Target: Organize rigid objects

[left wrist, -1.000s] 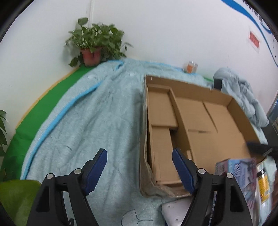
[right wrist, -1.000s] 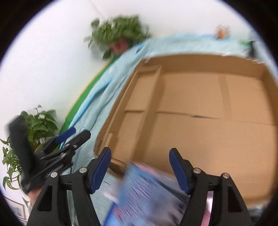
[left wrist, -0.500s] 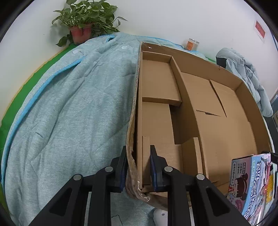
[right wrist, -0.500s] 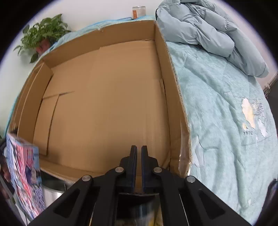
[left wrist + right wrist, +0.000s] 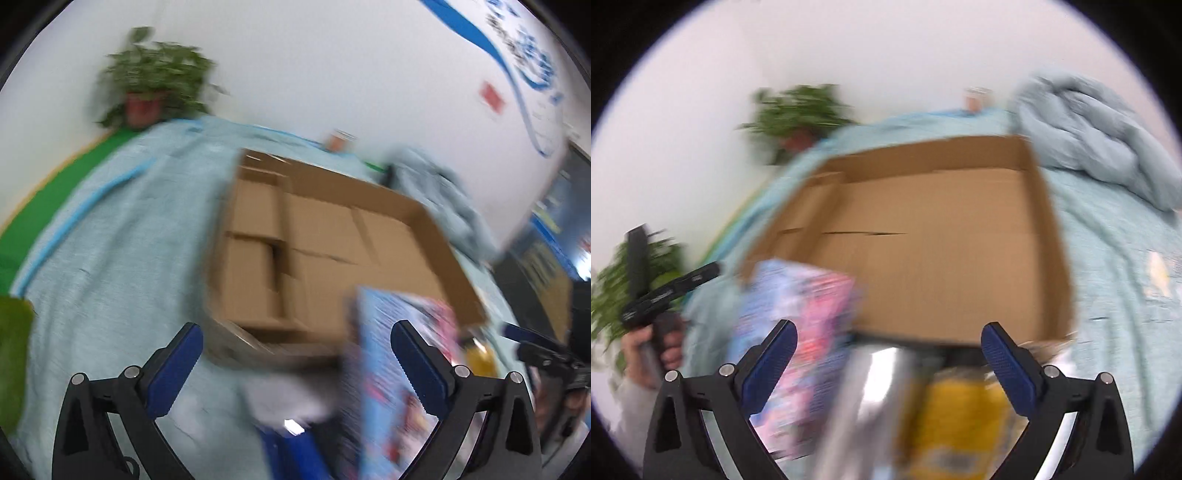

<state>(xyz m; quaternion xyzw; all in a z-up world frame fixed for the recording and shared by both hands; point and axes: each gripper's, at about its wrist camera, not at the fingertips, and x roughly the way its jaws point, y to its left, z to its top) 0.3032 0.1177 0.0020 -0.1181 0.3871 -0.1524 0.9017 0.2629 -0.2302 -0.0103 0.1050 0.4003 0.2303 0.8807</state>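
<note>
Both pictures are blurry. The left claw (image 5: 295, 354) is wide open and holds nothing. The right claw (image 5: 888, 350) is wide open too, with nothing between its blue pads. A big flat brown cardboard box (image 5: 332, 251) lies on the light blue blanket (image 5: 110, 240) in the middle of each picture. A blue and pink picture box (image 5: 798, 332) stands at the lower left of the right view, just in front of the cardboard box. A shiny silver thing (image 5: 871, 406) and a yellow packet (image 5: 956, 417) sit at the bottom. A green potted plant (image 5: 155, 88) is at the upper left.
</note>
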